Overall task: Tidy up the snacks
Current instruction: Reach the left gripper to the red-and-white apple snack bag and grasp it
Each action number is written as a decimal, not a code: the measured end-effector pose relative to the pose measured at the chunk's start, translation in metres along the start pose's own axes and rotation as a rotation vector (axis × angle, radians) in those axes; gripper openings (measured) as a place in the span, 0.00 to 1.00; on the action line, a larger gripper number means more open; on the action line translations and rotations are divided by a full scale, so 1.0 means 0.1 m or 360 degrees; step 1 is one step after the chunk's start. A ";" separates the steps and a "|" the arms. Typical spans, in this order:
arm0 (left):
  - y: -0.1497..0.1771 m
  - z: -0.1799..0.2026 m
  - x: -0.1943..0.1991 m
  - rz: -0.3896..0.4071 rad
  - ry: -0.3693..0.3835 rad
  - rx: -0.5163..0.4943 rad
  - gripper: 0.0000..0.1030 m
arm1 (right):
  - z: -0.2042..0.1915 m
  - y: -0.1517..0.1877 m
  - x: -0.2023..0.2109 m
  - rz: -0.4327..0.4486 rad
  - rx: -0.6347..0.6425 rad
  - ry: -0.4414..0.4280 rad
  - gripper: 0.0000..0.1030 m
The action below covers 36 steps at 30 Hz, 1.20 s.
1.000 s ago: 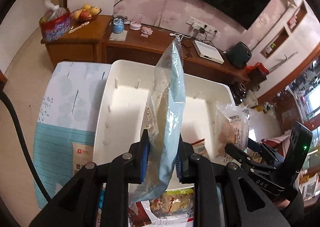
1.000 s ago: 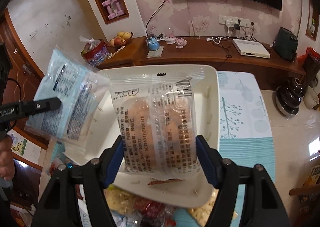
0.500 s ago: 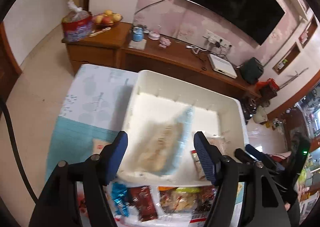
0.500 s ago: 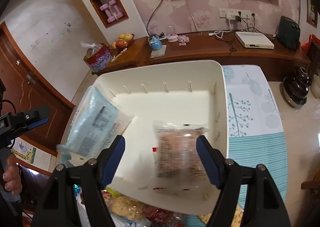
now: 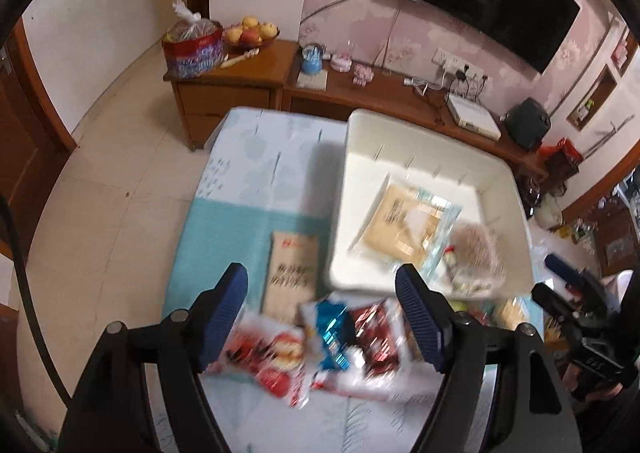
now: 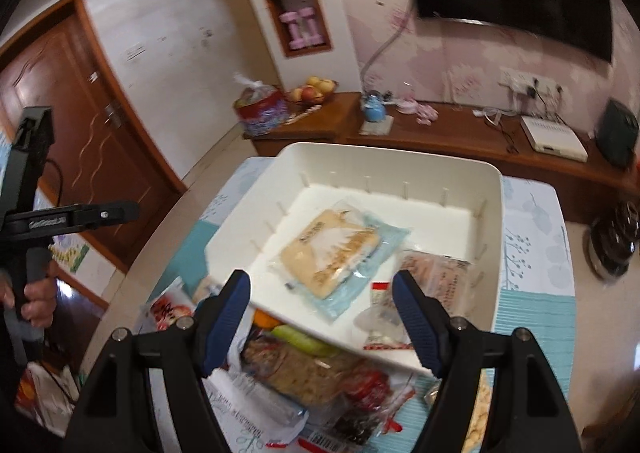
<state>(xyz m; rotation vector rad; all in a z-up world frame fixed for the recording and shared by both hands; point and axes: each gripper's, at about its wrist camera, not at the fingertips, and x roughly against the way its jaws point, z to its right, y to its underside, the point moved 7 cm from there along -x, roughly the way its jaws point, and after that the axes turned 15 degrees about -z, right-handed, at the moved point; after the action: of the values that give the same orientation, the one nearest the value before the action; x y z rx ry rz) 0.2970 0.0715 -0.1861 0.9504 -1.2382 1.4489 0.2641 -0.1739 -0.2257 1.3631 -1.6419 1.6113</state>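
While its jaws open, left gripper (image 5: pixel 322 315) hovers beside blue packet (image 5: pixel 408 229).

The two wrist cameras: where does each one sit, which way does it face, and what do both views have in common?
Left wrist: on the left gripper, facing down at loose snack packets beside the white bin; its opening jaws hold nothing; the right gripper shows at the right edge.
Right wrist: on the right gripper, open and empty, facing the bin's near rim; a hand holding the left gripper shows at left.
Shared: the bin, the blue-edged packet inside it, the wooden sideboard.
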 end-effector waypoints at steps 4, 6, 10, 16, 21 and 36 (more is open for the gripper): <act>0.19 -0.20 -0.08 -0.0084 -0.0038 -0.0058 0.73 | -0.27 0.14 0.00 -0.0014 0.0141 0.0002 0.72; 0.26 -0.28 -0.11 -0.0118 -0.0046 -0.0088 0.73 | -0.36 0.22 -0.03 -0.0035 0.0186 0.0030 0.72; 0.37 -0.43 -0.19 -0.0189 -0.0059 -0.0184 0.73 | -0.48 0.35 -0.11 -0.0073 0.0227 0.0055 0.72; 0.45 -0.53 -0.31 -0.0287 -0.0083 -0.0441 0.73 | -0.66 0.57 -0.30 -0.0182 0.0317 0.0135 0.72; 0.48 -0.46 -0.43 -0.0376 -0.0099 -0.0711 0.73 | -0.78 0.77 -0.51 -0.0300 0.0348 0.0192 0.72; 0.76 -0.21 -0.97 -0.0651 -0.0128 -0.1529 0.73 | -1.09 1.16 -0.93 -0.0450 0.0421 0.0412 0.72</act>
<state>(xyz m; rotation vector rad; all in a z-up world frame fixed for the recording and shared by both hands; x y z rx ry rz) 0.2449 0.0737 -0.2996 0.5314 -1.4632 0.3848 0.1680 -0.0638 -0.3384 1.3709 -1.0655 1.7871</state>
